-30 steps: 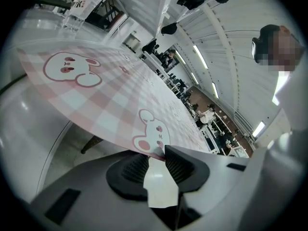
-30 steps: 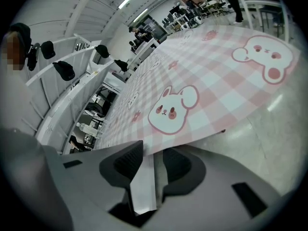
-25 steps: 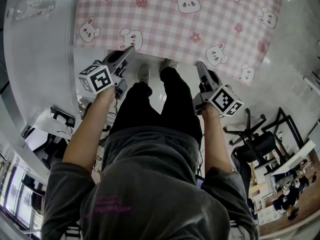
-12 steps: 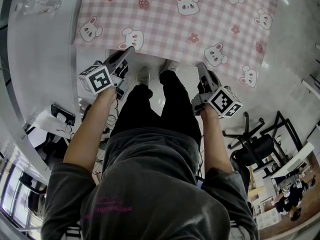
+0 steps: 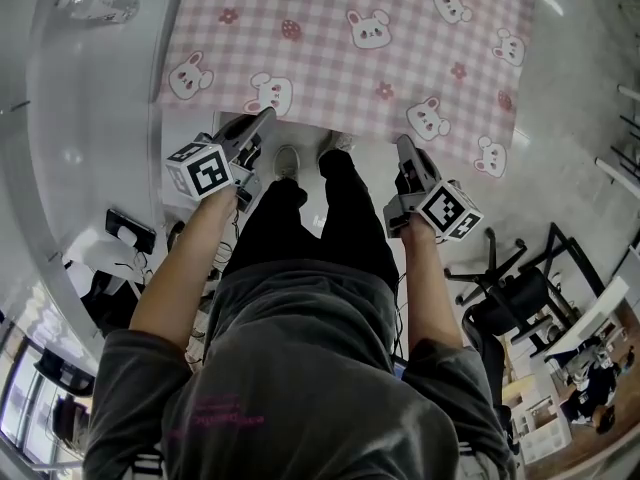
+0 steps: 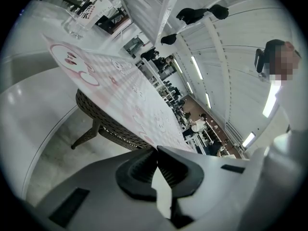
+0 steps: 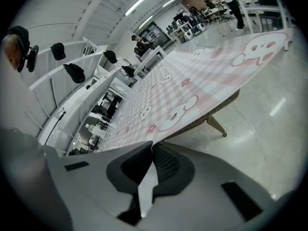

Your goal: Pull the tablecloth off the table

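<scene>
The pink checked tablecloth [image 5: 360, 48] with bunny prints is stretched out flat in front of me. In the head view my left gripper [image 5: 264, 116] and right gripper [image 5: 403, 143] each hold its near edge, about a shoulder's width apart. In the left gripper view the left gripper [image 6: 156, 151] is shut on the hem, and the tablecloth [image 6: 120, 76] runs away almost edge-on over a dark wicker table [image 6: 110, 125]. In the right gripper view the right gripper [image 7: 152, 147] is shut on the tablecloth [image 7: 192, 90] too, with the wicker table [image 7: 214, 110] and its leg under it.
A white curved counter [image 5: 80, 138] runs along my left, with a clear bottle [image 5: 98, 5] on it. A black office chair [image 5: 510, 288] stands on the floor at my right. My own legs and shoes [image 5: 288, 158] are between the grippers, below the cloth's edge.
The cloth now lies flatter and more edge-on in both gripper views, and the wicker table shows beneath it. Both grippers keep their hold; in the head view they sit slightly lower.
</scene>
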